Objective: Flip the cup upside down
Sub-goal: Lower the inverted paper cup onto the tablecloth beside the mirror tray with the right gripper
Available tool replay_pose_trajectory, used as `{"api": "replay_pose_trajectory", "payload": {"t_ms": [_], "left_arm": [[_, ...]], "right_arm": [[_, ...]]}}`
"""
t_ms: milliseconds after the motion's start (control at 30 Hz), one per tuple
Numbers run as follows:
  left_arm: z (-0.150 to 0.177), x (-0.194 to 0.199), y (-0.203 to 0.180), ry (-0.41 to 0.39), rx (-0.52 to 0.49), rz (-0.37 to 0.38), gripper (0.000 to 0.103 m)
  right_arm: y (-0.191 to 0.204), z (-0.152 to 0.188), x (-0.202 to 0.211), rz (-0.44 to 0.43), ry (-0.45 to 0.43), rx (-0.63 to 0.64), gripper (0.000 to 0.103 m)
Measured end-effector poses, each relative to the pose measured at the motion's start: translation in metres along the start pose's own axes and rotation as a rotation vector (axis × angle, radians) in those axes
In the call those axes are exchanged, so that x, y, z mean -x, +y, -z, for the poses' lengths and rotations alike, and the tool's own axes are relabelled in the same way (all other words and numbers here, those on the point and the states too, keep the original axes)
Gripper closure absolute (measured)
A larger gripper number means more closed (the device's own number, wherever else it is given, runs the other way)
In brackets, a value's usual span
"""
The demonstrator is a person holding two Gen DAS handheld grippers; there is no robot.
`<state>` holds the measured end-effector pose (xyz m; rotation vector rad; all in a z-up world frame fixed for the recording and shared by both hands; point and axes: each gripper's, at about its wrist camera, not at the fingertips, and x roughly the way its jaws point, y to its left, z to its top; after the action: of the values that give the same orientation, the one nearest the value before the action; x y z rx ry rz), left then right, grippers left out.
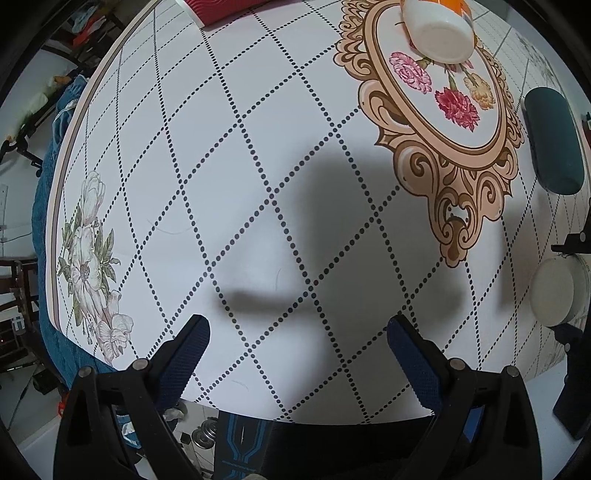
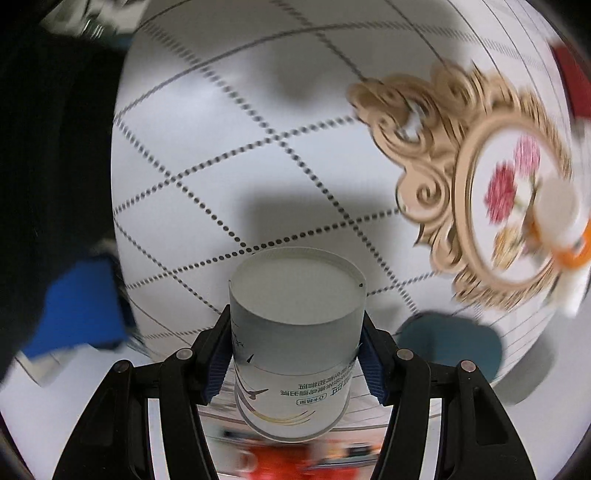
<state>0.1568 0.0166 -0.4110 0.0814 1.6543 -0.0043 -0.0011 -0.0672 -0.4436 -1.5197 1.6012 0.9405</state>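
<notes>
My right gripper (image 2: 295, 354) is shut on a white paper cup (image 2: 295, 317) with printed text and a gold swirl. The cup is held above the table with its flat bottom facing away from the camera; the print reads upside down. The same cup and part of the right gripper show at the right edge of the left wrist view (image 1: 554, 291). My left gripper (image 1: 295, 343) is open and empty, low over the near edge of the table. The right wrist view is motion-blurred.
The white tablecloth (image 1: 258, 166) has a dotted grid and a gold floral medallion (image 1: 443, 110). A white-and-orange cup (image 1: 439, 33) lies on the medallion. A red cup (image 1: 221, 9) lies at the far edge. A dark teal case (image 1: 552, 140) lies at the right.
</notes>
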Motion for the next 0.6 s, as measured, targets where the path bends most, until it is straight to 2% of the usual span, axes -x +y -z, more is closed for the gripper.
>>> {"api": "replay_pose_trajectory", "payload": {"t_ms": [200, 600], "left_arm": [[-0.006, 0.002, -0.009, -0.001, -0.010, -0.005, 0.005], [-0.004, -0.003, -0.022, 0.000, -0.018, -0.011, 0.005]], "right_arm": [[-0.023, 0.000, -0.004, -0.170, -0.032, -0.187, 0.040], [-0.074, 0.014, -0.032, -0.394, -0.054, -0.459, 0.040]]}}
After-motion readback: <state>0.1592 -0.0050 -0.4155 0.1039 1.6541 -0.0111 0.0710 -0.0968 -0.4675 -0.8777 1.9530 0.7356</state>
